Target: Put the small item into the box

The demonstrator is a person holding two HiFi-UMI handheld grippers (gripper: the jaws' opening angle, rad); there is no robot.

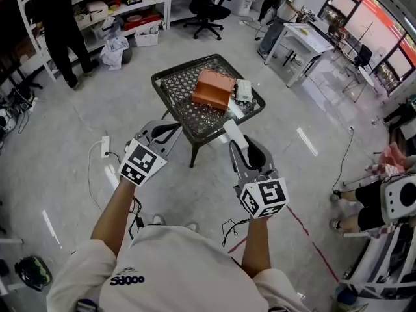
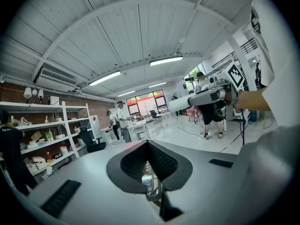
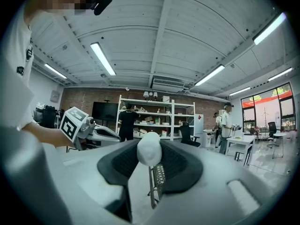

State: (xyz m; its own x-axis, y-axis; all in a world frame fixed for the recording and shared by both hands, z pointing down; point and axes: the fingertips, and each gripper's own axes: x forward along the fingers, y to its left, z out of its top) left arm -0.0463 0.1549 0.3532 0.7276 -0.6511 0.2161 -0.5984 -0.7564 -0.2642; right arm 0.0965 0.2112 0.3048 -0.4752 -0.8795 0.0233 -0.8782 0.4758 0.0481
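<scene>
The right gripper (image 1: 244,149) clamps its fingers on a small white item (image 1: 232,132), whose rounded end pokes beyond the tips. The left gripper (image 1: 162,135) has its fingers meeting, with nothing between them. Ahead of both sits the orange box (image 1: 213,88) on a mesh table (image 1: 170,78). The smooth item could slip from the pads or catch on the table's raised rim, and the box looks closed. Open floor (image 1: 78,129) rings the table.

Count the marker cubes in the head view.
2. The left cube sits on the left gripper, the right cube on the right gripper, both near the mesh table. None looks hidden.
</scene>
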